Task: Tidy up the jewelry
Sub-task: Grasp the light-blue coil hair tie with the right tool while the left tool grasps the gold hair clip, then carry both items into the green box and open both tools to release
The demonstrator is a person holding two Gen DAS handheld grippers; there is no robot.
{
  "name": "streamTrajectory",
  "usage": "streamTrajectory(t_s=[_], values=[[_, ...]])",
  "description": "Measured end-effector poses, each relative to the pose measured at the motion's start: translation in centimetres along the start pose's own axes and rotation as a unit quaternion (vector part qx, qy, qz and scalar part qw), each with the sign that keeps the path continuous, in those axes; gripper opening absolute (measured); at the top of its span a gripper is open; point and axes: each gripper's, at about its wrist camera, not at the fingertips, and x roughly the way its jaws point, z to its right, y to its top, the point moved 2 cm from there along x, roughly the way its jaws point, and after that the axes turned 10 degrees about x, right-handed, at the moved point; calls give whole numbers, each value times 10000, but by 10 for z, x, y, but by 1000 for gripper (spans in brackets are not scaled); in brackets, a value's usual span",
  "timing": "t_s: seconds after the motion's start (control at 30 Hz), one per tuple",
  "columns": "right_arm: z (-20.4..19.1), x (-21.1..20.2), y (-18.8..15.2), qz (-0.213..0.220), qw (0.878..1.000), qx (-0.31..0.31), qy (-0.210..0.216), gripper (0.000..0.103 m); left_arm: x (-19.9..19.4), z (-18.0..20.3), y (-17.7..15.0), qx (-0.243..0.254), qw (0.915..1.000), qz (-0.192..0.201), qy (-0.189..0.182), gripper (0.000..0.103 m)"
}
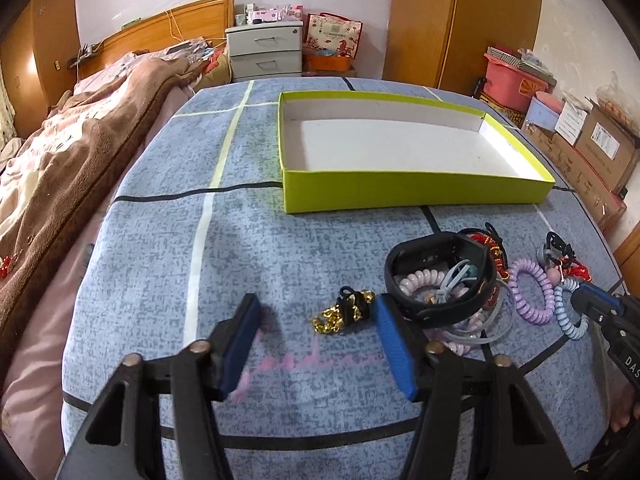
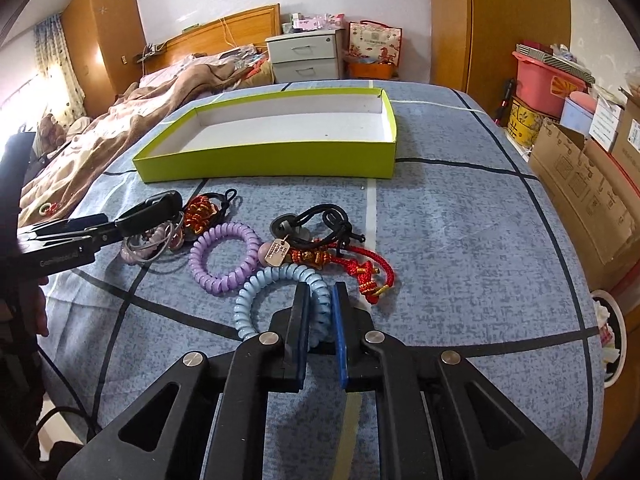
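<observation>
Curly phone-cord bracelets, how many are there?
3, maybe more hidden. A blue coil sits between the right gripper's fingers, a purple coil lies beside it, and a pink coil sits inside the black band.

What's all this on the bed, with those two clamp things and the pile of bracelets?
A person is sorting jewelry with a handheld gripper in each hand. The right gripper has closed its fingers on the light blue coil bracelet. The left gripper is open, low over the bedspread, with a gold chain lying between its fingers beside a black wristband and other tangled pieces. The green tray behind the pile has nothing in it yet.
</observation>
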Motion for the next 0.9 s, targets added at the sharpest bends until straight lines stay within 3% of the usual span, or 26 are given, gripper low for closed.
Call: streamTrajectory(t_s=[0.03, 0.17, 0.9], values=[[0, 0, 0, 9, 10000, -3, 9, 11, 0, 1, 0, 23, 10000, -5, 5, 54], [0, -4, 0, 43, 10000, 3, 60, 11, -3, 4, 1, 130, 9999, 7, -7, 29], [-3, -25, 18, 375, 9983, 65, 444, 11, -32, -3, 14, -29, 9990, 414, -167, 25]])
